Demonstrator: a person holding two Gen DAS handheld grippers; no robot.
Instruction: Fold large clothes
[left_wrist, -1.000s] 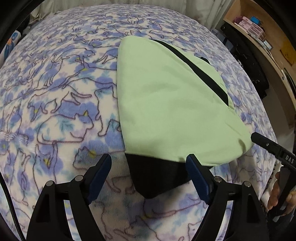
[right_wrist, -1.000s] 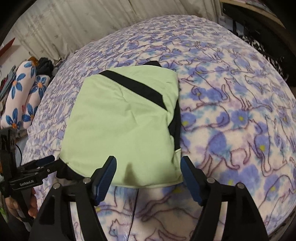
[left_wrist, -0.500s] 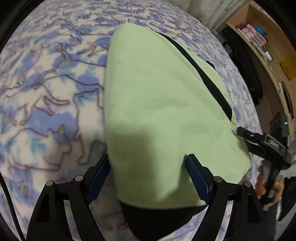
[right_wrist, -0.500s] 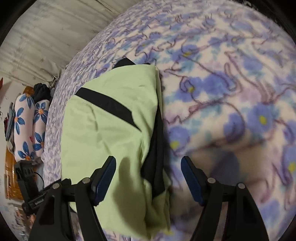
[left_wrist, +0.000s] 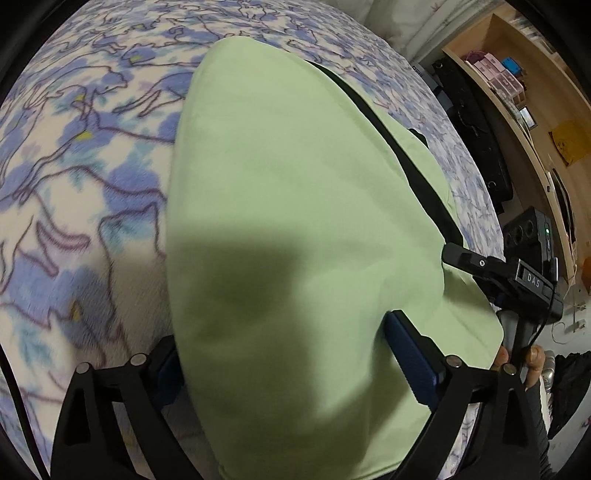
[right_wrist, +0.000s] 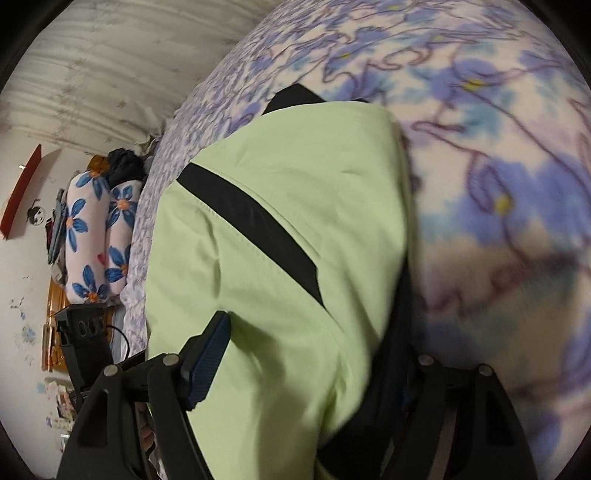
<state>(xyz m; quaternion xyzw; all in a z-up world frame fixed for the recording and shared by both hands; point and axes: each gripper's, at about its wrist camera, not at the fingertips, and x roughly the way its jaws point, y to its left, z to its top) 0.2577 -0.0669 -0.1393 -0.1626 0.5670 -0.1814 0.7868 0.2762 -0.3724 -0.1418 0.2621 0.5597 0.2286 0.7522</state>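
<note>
Left wrist: green garment (left_wrist: 295, 221) (folded)

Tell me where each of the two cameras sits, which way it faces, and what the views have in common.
Left wrist: on the left gripper, looking down along its opening jaws at the light green garment between them on the floral blanket; the right gripper and a hand show at right.
Right wrist: on the right gripper, jaws opening, facing down over the garment's other near corner; the left gripper's body shows at left.
Shared: garment, its black stripe, blanket.
</note>
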